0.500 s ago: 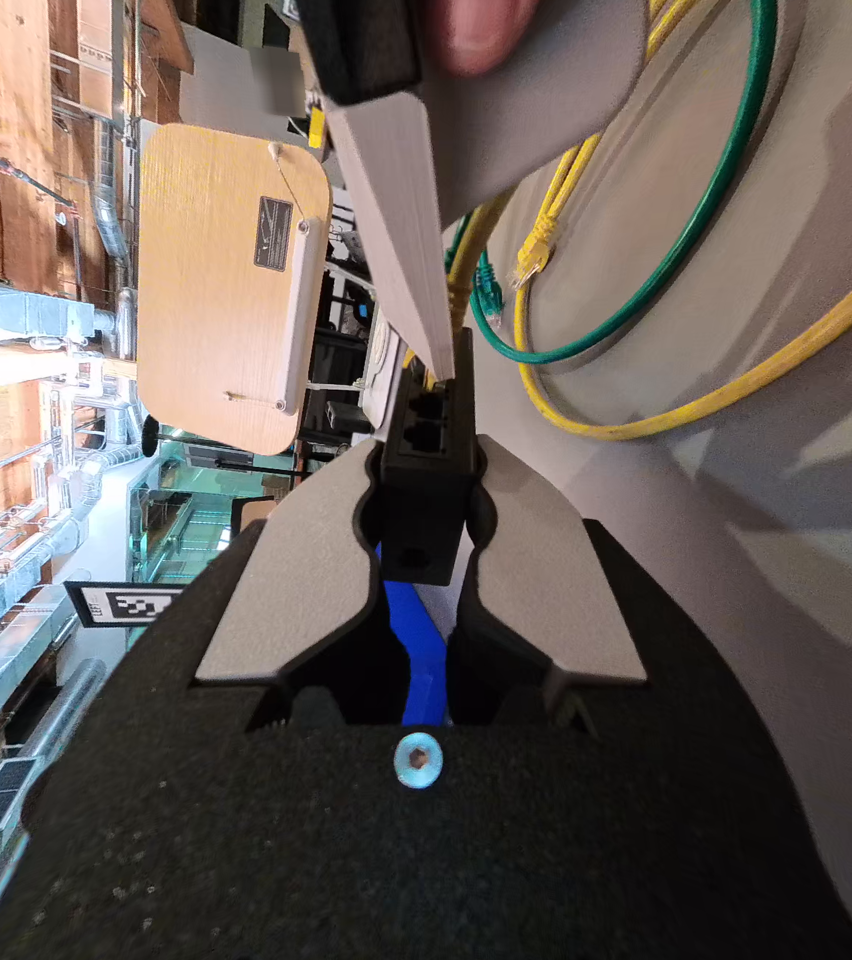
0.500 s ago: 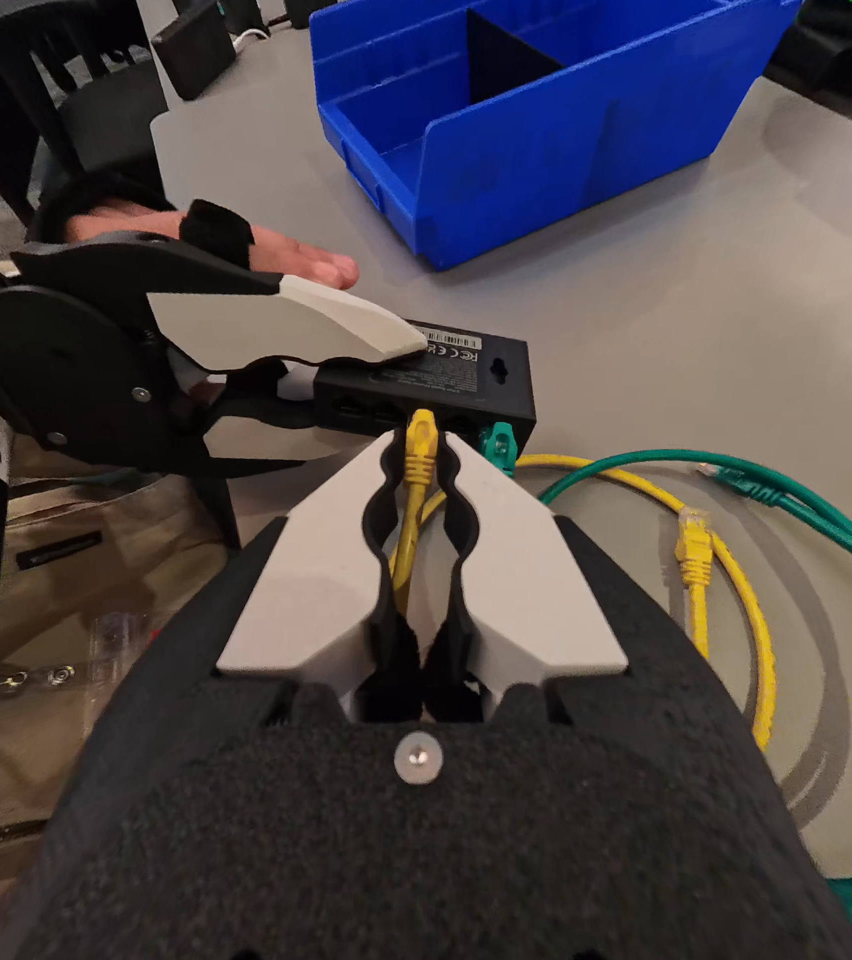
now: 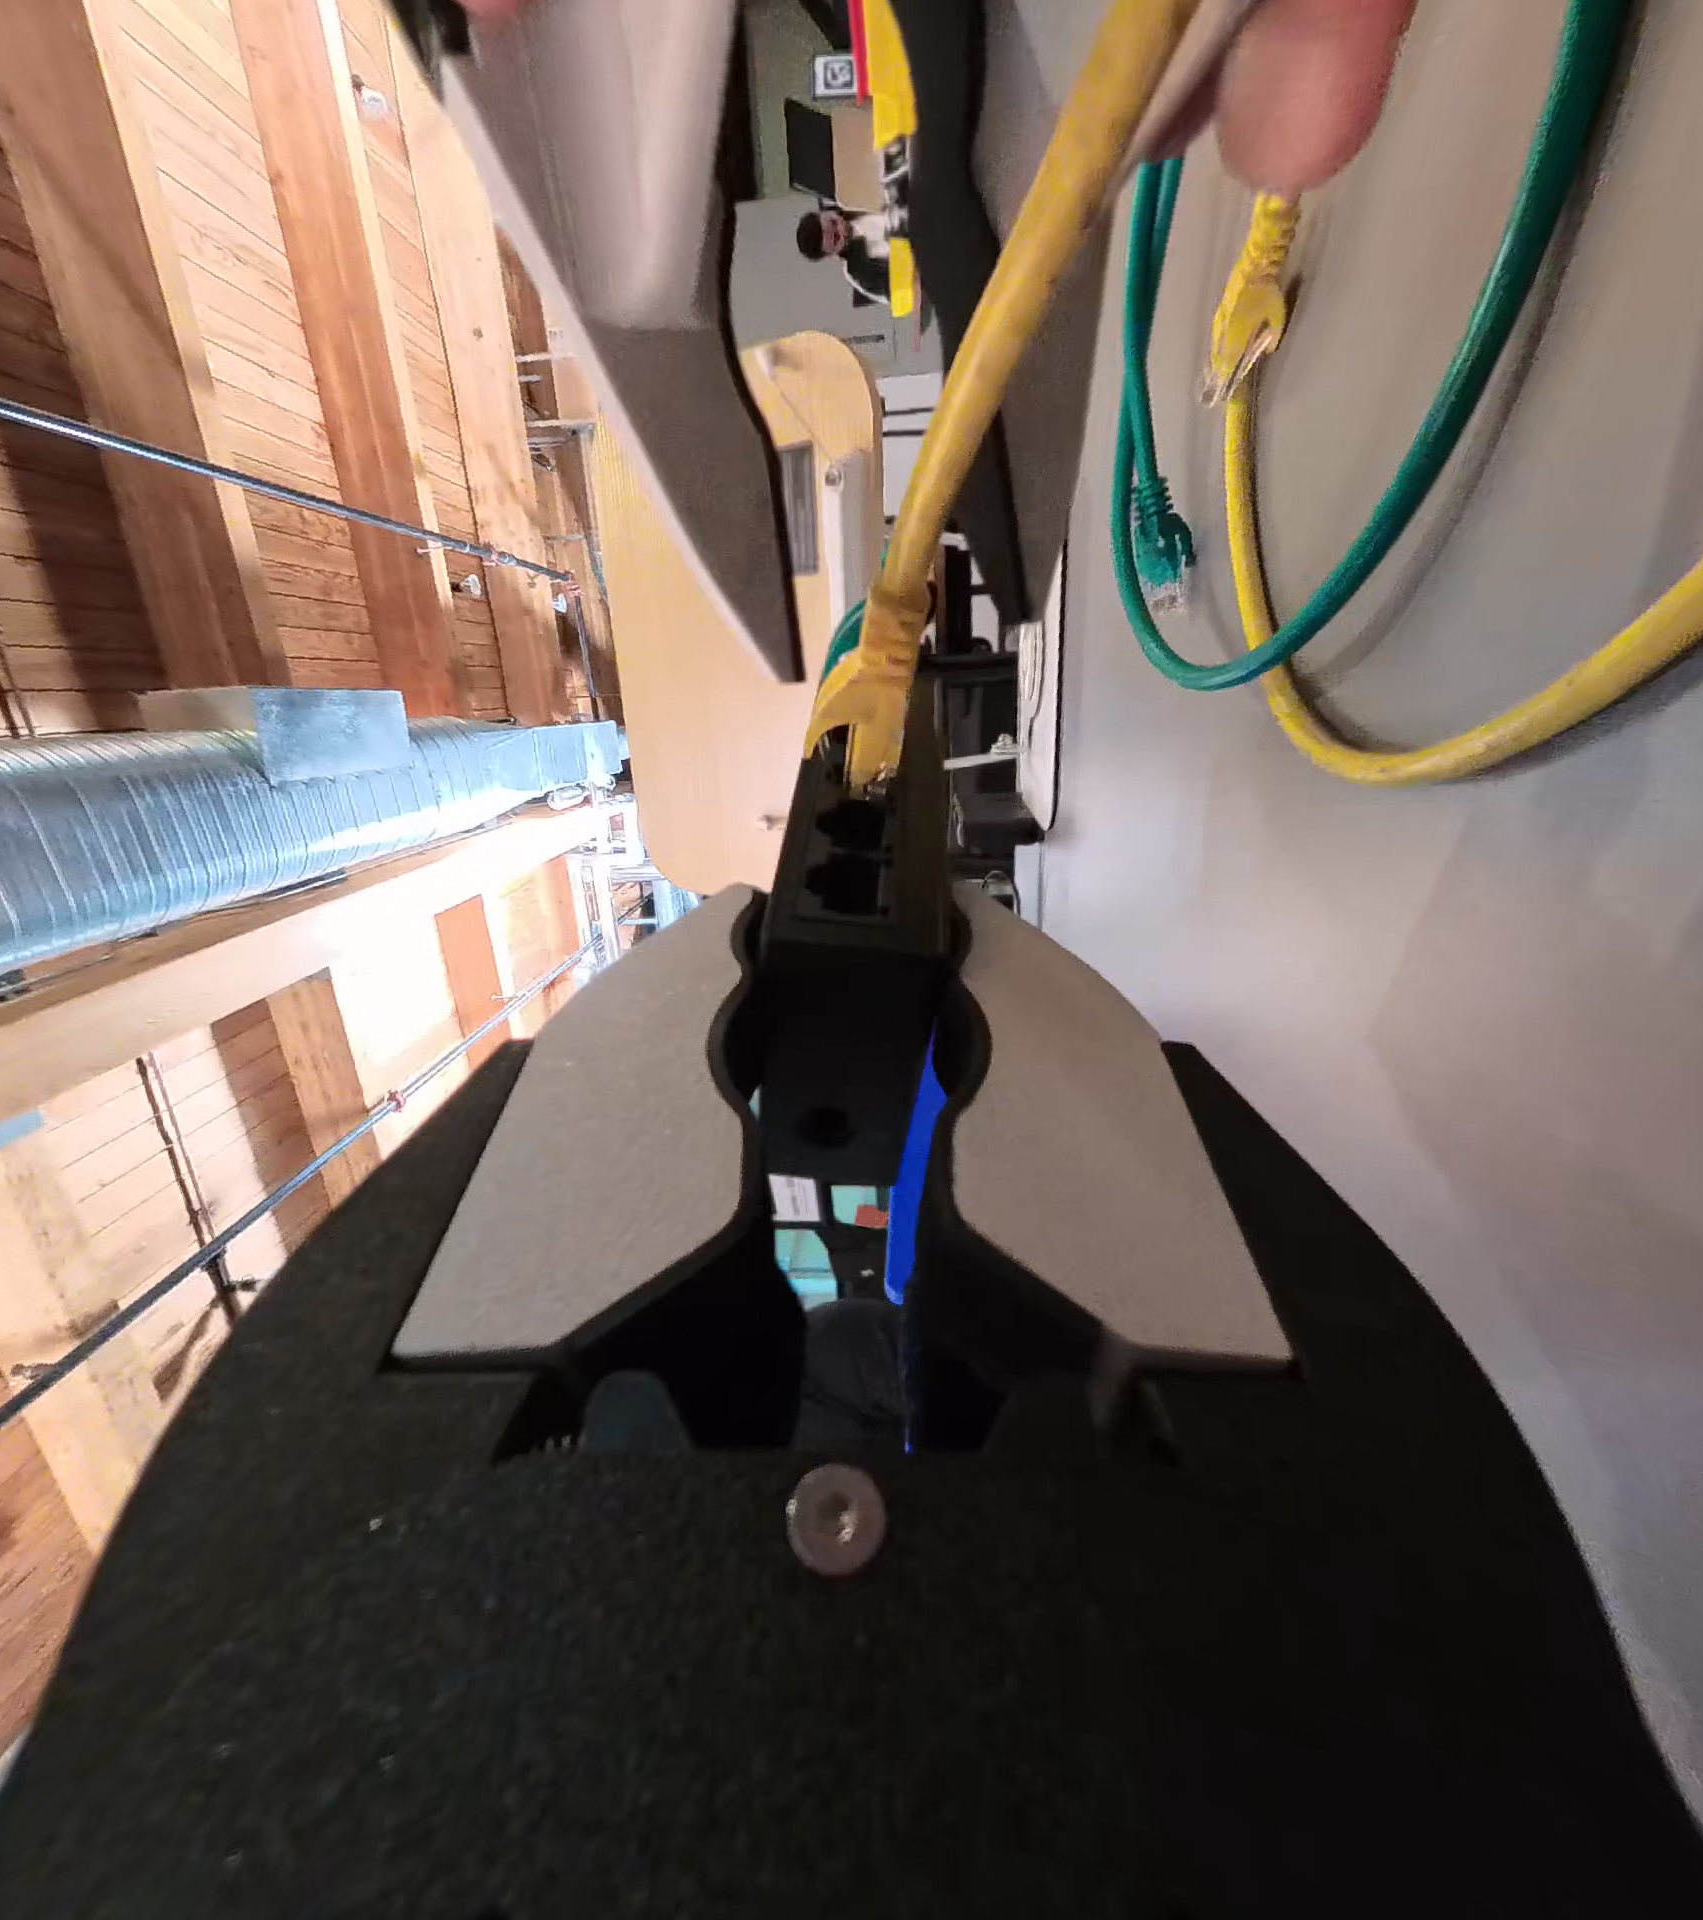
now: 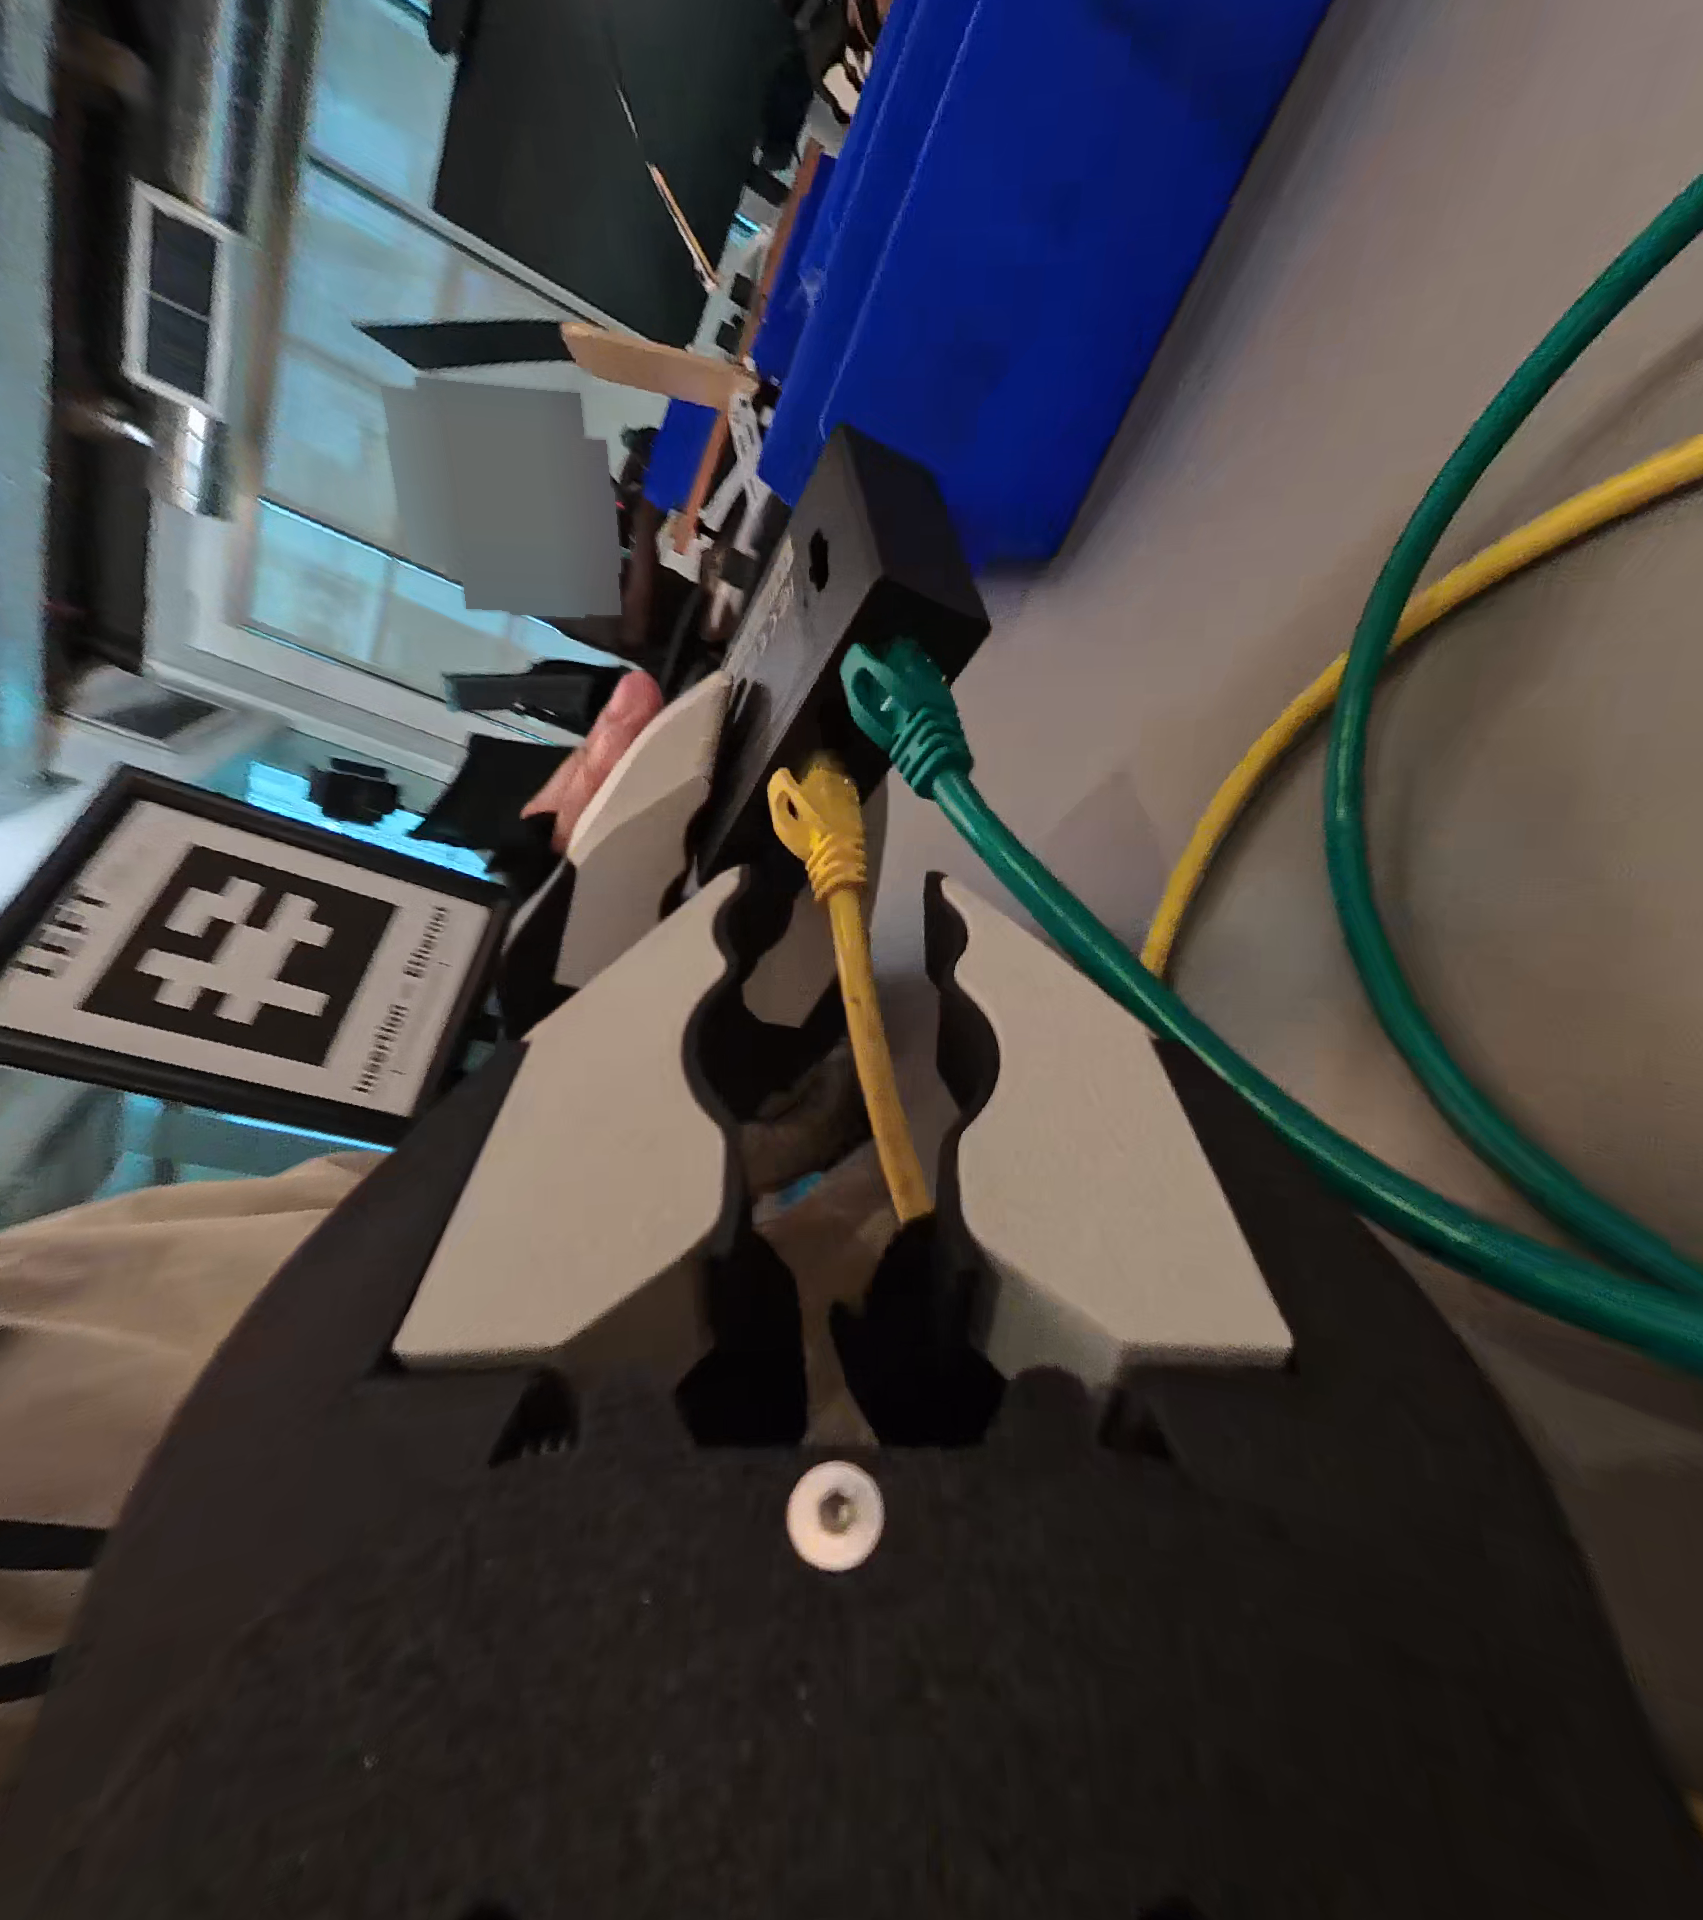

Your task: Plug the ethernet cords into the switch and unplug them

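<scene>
My left gripper [image 3: 852, 935] is shut on the near end of the black switch [image 3: 852, 997], holding it on edge against the grey table [image 3: 1449, 1039]. A yellow cord [image 3: 982, 343] is plugged into a far port, with two empty ports nearer me. In the right wrist view the yellow plug [image 4: 816, 821] and a green plug [image 4: 904, 717] both sit in the switch [image 4: 857, 540]. My right gripper [image 4: 831, 894] is open just behind the yellow plug. The yellow cord runs loosely between its fingers along the right one. The left gripper's fingers [image 4: 639, 790] clamp the switch's left end.
A loose green plug [image 3: 1164, 540] and a loose yellow plug [image 3: 1247, 322] lie on the table amid cable loops. A blue bin [image 4: 982, 260] stands right behind the switch. A framed marker sign [image 4: 223, 956] and beige cloth [image 4: 99, 1299] are at the left. The tips of one gripper are about 5 cm away from the tips of the other.
My right gripper has opened and let go of the yellow plug, which stays in the switch, and has drawn back a little. Both views have tilted. My left gripper still holds the switch.
</scene>
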The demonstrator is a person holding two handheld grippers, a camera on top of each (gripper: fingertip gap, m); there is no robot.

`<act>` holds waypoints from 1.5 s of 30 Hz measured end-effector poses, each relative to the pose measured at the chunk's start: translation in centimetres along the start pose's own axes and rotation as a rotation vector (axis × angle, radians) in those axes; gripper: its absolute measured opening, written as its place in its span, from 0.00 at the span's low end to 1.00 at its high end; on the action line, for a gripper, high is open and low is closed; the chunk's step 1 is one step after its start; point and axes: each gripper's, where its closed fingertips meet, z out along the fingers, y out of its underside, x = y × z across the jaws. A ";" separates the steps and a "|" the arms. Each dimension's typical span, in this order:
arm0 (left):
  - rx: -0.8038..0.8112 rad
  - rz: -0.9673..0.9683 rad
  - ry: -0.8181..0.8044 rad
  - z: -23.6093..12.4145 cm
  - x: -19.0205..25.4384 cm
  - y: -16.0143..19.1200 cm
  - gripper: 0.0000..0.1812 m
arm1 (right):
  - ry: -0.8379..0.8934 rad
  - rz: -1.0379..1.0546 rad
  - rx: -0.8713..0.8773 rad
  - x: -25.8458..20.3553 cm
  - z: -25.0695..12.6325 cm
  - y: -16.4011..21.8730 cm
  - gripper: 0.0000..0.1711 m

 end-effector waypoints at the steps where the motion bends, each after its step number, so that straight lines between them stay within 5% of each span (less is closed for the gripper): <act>1: -0.003 -0.004 -0.005 0.0 -0.2 0.0 0.16 | -0.021 0.031 0.016 -0.1 0.0 -0.2 0.19; 7: -0.010 0.009 -0.024 -0.3 -0.5 -1.4 0.15 | -0.162 0.256 0.081 -1.4 -0.2 -1.3 0.18; 9: -0.019 -0.013 -0.011 -0.1 -0.5 -1.5 0.16 | -0.125 0.216 0.089 -1.0 -0.2 -1.3 0.11; 23: -0.024 0.032 -0.013 -0.1 -0.3 -1.7 0.15 | -0.141 0.224 0.083 -0.4 -0.2 -1.0 0.10; 39: -0.023 -0.014 0.011 0.3 -0.3 -1.8 0.15 | -0.002 -0.081 0.116 -0.4 -0.3 -1.6 0.08; 45: -0.015 -0.053 0.029 0.3 -0.2 -1.3 0.15 | 0.134 -0.487 0.139 -1.2 -0.5 -1.8 0.11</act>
